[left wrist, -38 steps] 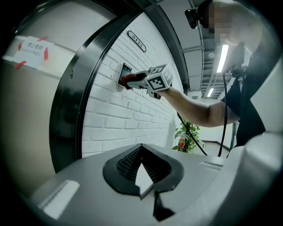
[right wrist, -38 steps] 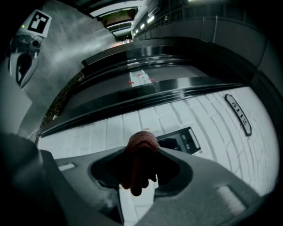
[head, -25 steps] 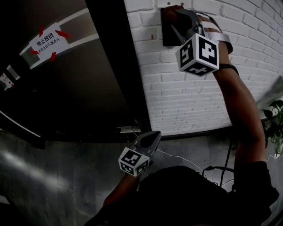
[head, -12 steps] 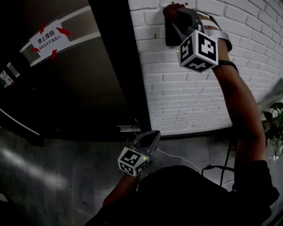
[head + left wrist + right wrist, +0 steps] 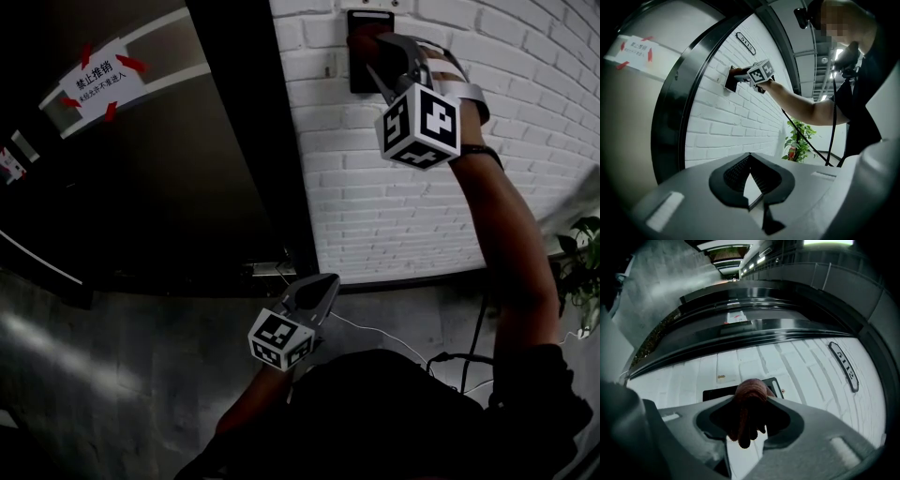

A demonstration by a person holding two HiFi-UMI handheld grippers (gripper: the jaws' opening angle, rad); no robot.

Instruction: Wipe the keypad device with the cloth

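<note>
High on the white brick wall [image 5: 394, 187], near 12 o'clock, the black rectangular keypad device [image 5: 355, 80] has a reddish-brown cloth [image 5: 751, 392] pressed against it, pinched in the right gripper's [image 5: 373, 47] fingers. Toward 6 o'clock, the left gripper's [image 5: 326, 284] fingers are together, empty.

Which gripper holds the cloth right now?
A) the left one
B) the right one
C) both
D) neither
B: the right gripper is clamped on the reddish cloth, up at the keypad device on the brick wall. The left gripper hangs low, its jaws together on nothing.
</note>
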